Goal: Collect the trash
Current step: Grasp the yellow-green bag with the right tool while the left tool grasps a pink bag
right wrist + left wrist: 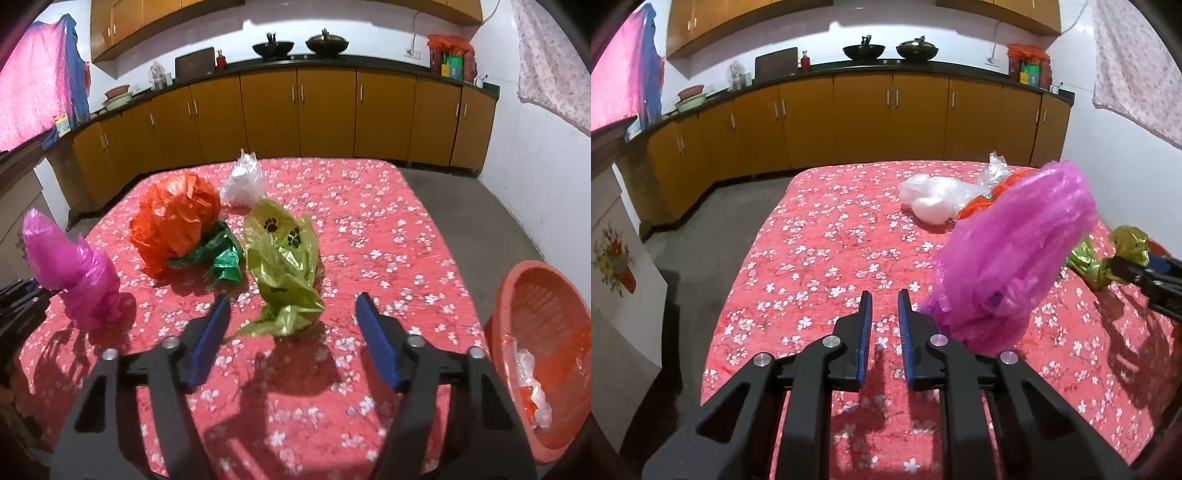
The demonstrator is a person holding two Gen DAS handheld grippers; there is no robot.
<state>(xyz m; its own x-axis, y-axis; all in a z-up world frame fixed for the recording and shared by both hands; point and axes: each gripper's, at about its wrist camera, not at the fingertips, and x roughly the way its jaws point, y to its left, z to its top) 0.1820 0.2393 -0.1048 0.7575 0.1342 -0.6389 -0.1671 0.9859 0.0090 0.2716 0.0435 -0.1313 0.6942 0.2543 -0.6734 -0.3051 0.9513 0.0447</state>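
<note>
Up close, the right gripper [293, 297], black with blue pads, has its jaws standing wide, and the crumpled yellow-green plastic bag with black paw prints [280, 258] lies just ahead. Its twisted near end sits in line with the gap, but the pads are not pressing on it. This looks like the step in hand: taking that bag.

On the left side, the left gripper [884, 293] has its jaws drawn narrow with nothing between them. The bunched magenta plastic bag [1008, 251] stands just beside its right finger. Whether it brushes that finger I cannot tell.

Farther back on the red flowered tablecloth [369, 229] are a crumpled orange plastic bag [173, 218] with a dark green plastic bag [221, 254] tucked against it. Beyond them is a clear whitish plastic bag [243, 184].

The round orange-red plastic basin [524, 269] waits at the near right edge with a few clear and orange scraps already in it.

To do this well, I'd ease the right jaws forward so the pads straddle the knotted near end, not the puffy body. Thin film slips and springs back, so the pads should bite where it is bunched thickest. I'd close firmly, lift clear of the cloth so it doesn't drag, then swing right and let go well inside the basin's rim.
</note>
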